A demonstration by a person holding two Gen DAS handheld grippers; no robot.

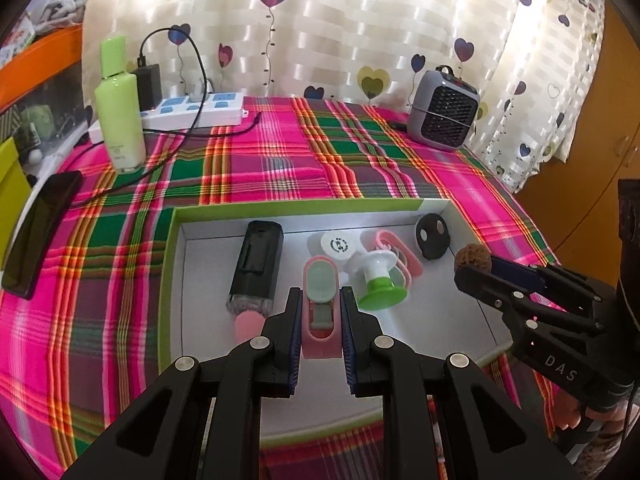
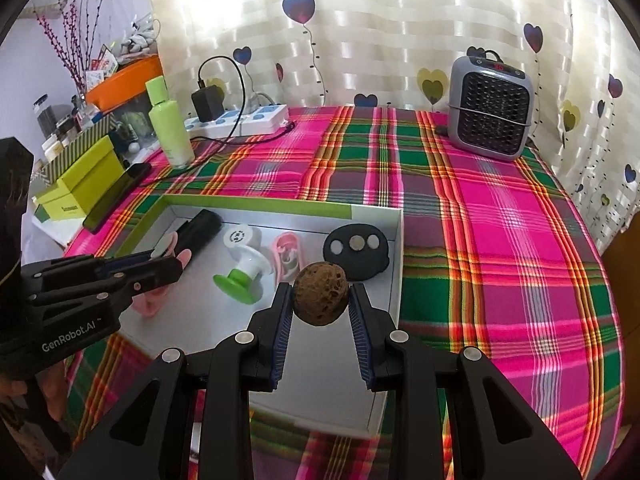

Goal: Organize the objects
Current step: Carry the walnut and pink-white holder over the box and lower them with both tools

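Note:
A shallow white box with a green rim (image 1: 173,264) (image 2: 396,264) lies on the plaid cloth. My left gripper (image 1: 320,300) is shut on a pink clip-like object with a grey-green top (image 1: 320,300), held over the box floor; it shows in the right wrist view (image 2: 152,258). My right gripper (image 2: 320,296) is shut on a brown rough walnut (image 2: 320,294) above the box's right part, also seen in the left wrist view (image 1: 472,258). In the box lie a black device (image 1: 256,264), a white and green suction piece (image 1: 378,280), a white round cap (image 1: 338,245), a pink clip (image 1: 400,252) and a black disc (image 2: 356,254).
A green bottle (image 1: 118,112), a white power strip with charger (image 1: 200,108) and a black phone (image 1: 38,232) are at the back left. A grey heater (image 2: 490,110) stands at the back right. Green boxes (image 2: 80,180) sit off the table's left edge. Curtain behind.

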